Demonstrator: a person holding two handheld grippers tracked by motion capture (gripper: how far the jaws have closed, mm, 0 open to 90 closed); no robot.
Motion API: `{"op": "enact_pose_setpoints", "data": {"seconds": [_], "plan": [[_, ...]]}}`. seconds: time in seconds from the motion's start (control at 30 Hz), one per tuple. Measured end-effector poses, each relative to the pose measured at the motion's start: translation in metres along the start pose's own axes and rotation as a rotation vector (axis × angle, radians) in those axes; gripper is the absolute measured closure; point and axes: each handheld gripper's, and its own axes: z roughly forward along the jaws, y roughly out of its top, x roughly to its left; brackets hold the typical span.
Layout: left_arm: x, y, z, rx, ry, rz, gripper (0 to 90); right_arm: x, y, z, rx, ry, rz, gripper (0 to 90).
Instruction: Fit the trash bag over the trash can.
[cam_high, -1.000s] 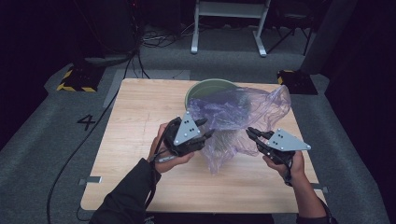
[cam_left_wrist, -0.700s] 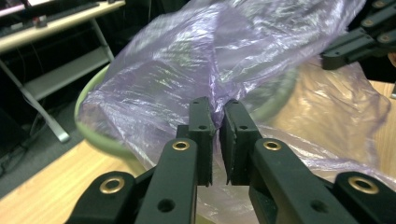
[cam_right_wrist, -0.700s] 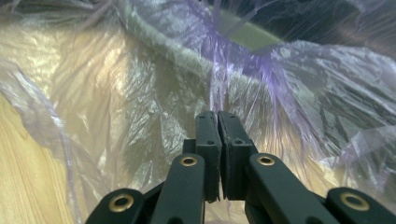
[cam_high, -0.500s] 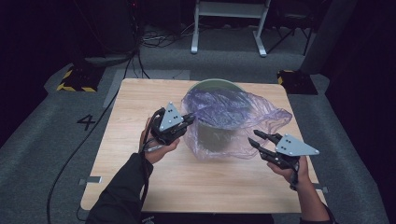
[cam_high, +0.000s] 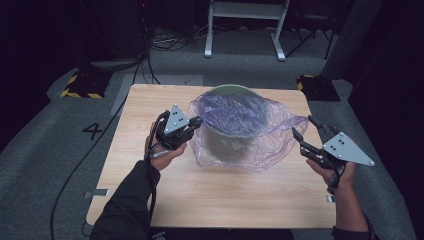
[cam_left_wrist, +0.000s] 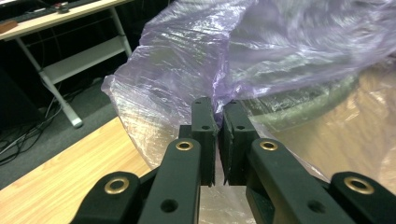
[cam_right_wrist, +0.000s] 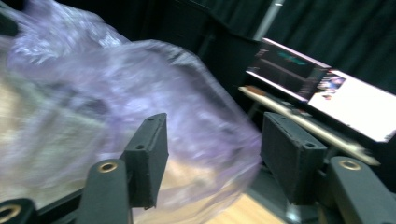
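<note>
Over the round pale-green plastic bin (cam_high: 234, 131) lies a thin, translucent purple plastic bag (cam_high: 250, 125). Left gripper (cam_high: 194, 123) pinches its film; right gripper (cam_high: 306, 129), jaws just opened, holds nothing. Light, limp, slippery: best gripped at the hem.

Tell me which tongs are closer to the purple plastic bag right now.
Left. The left tongs are shut on the purple plastic bag at its left edge. The right tongs, whose jaws have just been opening, stand open just off its right edge, nothing between them.
</note>
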Motion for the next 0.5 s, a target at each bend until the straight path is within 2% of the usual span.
{"op": "enact_pose_setpoints", "data": {"seconds": [0.07,0.17,0.2,0.23,0.27,0.3,0.37,0.43,0.5], "plan": [[0.004,0.001,0.0,0.002,0.007,-0.001,84.9,-0.004,0.003,0.006,-0.004,-0.011,0.014,37.3],[0.01,0.004,0.001,0.0,0.015,-0.007,84.9,-0.01,0.009,0.019,0.036,-0.021,0.017,38.8],[0.013,0.004,0.002,0.002,0.016,-0.015,84.9,-0.012,0.009,0.023,0.038,-0.006,0.027,43.6],[0.015,0.005,0.003,0.004,0.018,-0.015,85.0,-0.014,0.009,0.028,0.049,0.028,0.044,54.0],[0.017,0.006,0.004,0.005,0.019,-0.022,85.1,-0.017,0.009,0.033,0.064,0.05,0.046,58.1],[0.02,0.006,0.005,0.006,0.027,-0.029,85.1,-0.018,0.009,0.038,0.083,0.045,0.039,63.4],[0.024,0.007,0.008,0.011,0.035,-0.038,85.2,-0.021,0.009,0.051,0.12,0.066,0.04,74.4],[0.029,0.008,0.011,0.019,0.034,-0.048,85.2,-0.023,0.008,0.059,0.142,0.07,0.046,76.7],[0.033,0.007,0.017,0.033,0.043,-0.061,85.1,-0.027,0.006,0.069,0.166,0.069,0.077,77.2]]}}
